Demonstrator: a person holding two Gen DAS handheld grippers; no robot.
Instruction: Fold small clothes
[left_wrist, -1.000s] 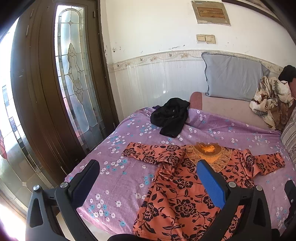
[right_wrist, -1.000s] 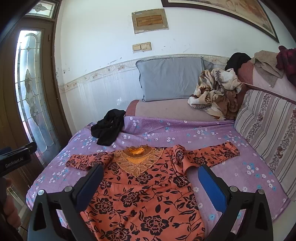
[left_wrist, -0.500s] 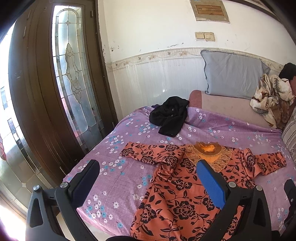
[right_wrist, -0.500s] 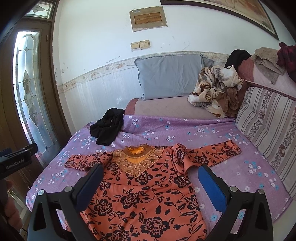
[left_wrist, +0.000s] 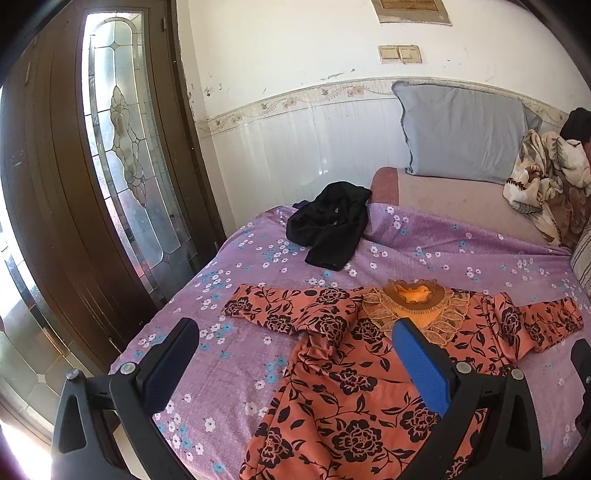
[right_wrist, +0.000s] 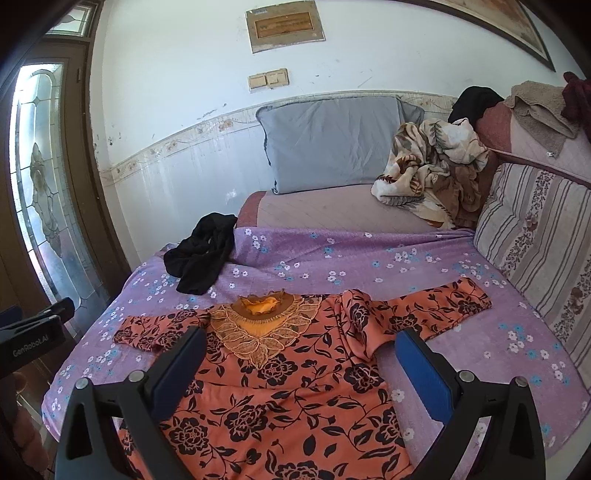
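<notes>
Left side first: the left hand-held gripper (left_wrist: 295, 354) hangs with its jaws wide and nothing between them, above the dress (left_wrist: 354, 373). It has pulled back a touch from a second ago, and more of the purple bed (left_wrist: 221, 347) shows in front of the dress than before. The dress itself has not shifted: it lies flat on the bed, front up, sleeves out to both sides, neckline toward the pillow (right_wrist: 332, 140). Beyond the dress's left sleeve, the black garment (left_wrist: 328, 229) sits in the same heap as earlier. On to the right: the right hand-held gripper (right_wrist: 299, 363) is wide too and holds nothing, over the dress's chest, barely moved since the earlier frame. So no fold is begun; this looks like lining up. Likely next is a sleeve grab.
</notes>
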